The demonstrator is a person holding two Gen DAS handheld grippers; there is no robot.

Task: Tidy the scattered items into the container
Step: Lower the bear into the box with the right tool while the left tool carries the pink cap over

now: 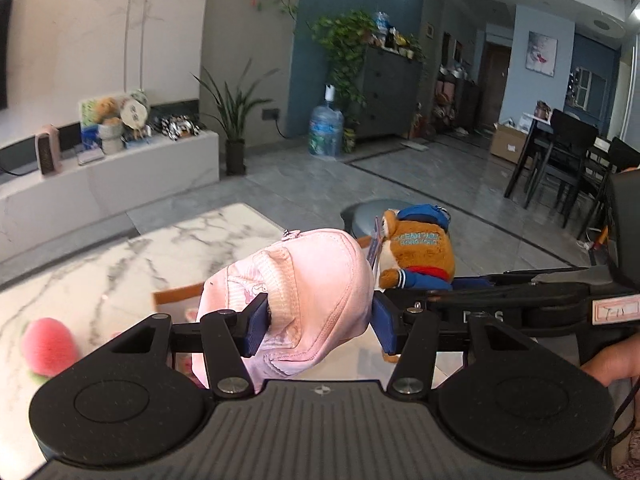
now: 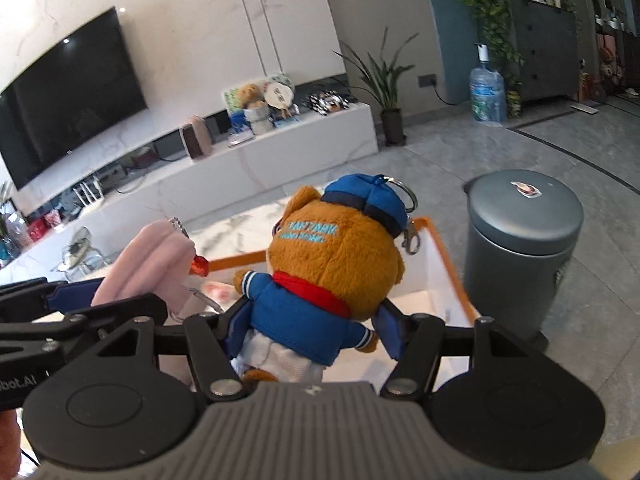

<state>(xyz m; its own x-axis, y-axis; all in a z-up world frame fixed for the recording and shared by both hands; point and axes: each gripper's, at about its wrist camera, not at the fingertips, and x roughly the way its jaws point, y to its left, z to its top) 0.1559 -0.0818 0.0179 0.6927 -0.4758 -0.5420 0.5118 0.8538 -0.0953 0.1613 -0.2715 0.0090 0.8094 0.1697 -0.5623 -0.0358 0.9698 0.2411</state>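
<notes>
Left gripper [image 1: 320,322]: both blue pads clamped on a pink plush pouch [image 1: 304,292], held up off the marble table [image 1: 120,264]; the pouch bulges between the pads and carries a small metal clasp on top. Right gripper [image 2: 312,328]: pads pressed against the sides of a brown plush bear [image 2: 336,264] in a blue jacket, red scarf and blue cap, with a key ring and clip at the cap; the bear is upright, back toward the camera, and hangs above the white container with orange rim [image 2: 448,264]. From the right wrist view the pouch sits just left of the bear, the 2 toys close together over the same box. Container: open-topped, standing at the table's edge, a small pink item visible inside on its floor. 1 pink and green plush fruit [image 1: 48,346] lies on the table, left of the left gripper. A grey cylindrical bin [image 2: 524,248] stands on the floor beside the container.
</notes>
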